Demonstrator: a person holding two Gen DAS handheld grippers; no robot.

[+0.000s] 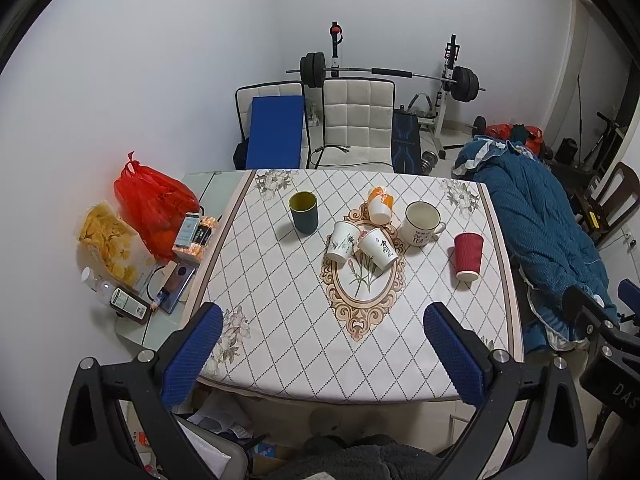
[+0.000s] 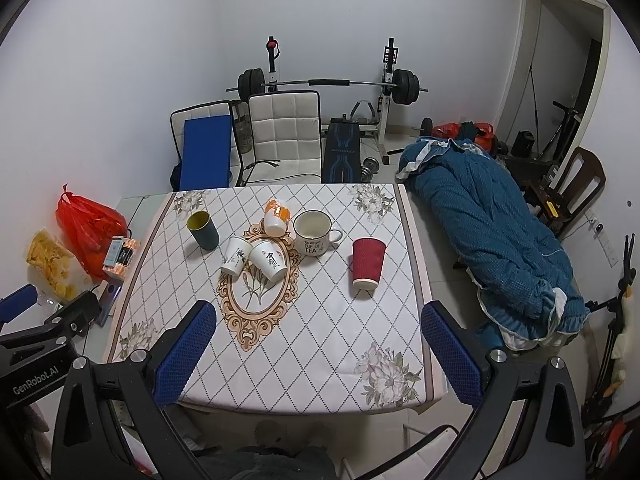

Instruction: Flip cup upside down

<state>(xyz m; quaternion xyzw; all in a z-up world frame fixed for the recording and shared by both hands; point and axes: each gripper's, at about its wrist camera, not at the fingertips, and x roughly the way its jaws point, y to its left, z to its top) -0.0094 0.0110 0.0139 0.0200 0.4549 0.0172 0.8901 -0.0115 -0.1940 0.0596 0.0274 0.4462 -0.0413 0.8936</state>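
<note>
Several cups stand on the patterned table. A dark teal cup and a white "cup of tea" mug stand upright. A red ribbed paper cup, two white paper cups and an orange-white cup stand upside down. My left gripper and my right gripper are open and empty, above the table's near edge.
A red plastic bag, a bag of chips, small boxes, bottles and a phone lie on the left side table. Two white chairs, a barbell rack and a blue quilt stand behind and right.
</note>
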